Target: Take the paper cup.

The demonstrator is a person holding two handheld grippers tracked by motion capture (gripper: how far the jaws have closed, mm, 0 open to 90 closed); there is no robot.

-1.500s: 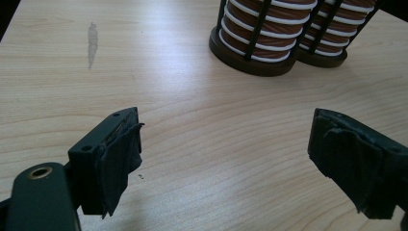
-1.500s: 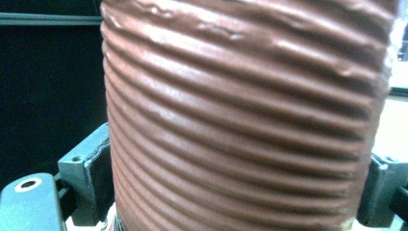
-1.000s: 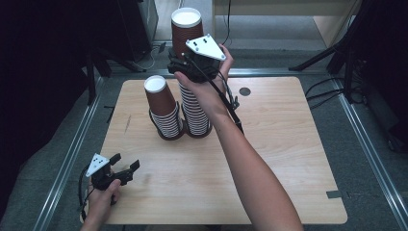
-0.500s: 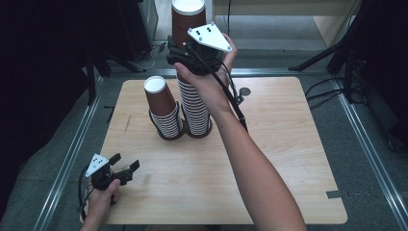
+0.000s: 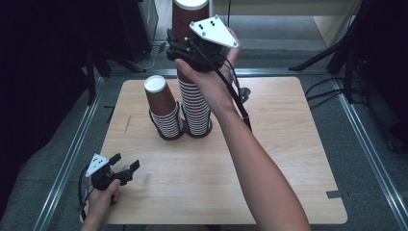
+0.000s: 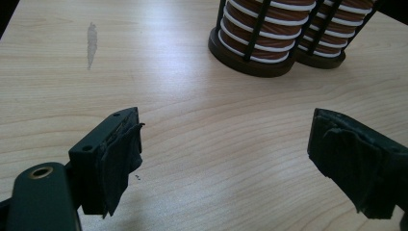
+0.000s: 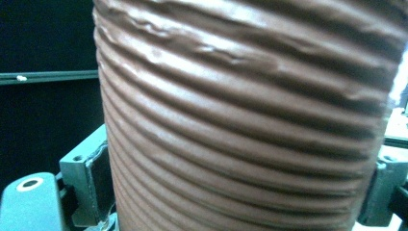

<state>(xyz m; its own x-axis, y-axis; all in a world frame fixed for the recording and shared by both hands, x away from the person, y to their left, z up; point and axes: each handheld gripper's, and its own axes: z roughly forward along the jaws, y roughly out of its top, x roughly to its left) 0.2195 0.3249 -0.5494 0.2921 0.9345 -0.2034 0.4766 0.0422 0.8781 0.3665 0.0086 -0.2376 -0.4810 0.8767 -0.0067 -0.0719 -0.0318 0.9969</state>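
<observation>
High view shows the right tongs (image 5: pixel 179 48) clamped on a brown ribbed cup (image 5: pixel 190 17) and higher than a moment ago, drawing it up off the tall stack (image 5: pixel 195 108) directly beneath. The cup looks nearly free, so separation seems close. Near the tabletop (image 5: pixel 288 159) edge, the left tongs (image 5: pixel 126 164) rest half-open, empty, well apart from the short stack (image 5: pixel 163 110).

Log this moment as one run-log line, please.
right gripper: shut on top brown ribbed paper cup of tall stack | left gripper: open, empty, over wooden table | short cup stack: untouched
</observation>
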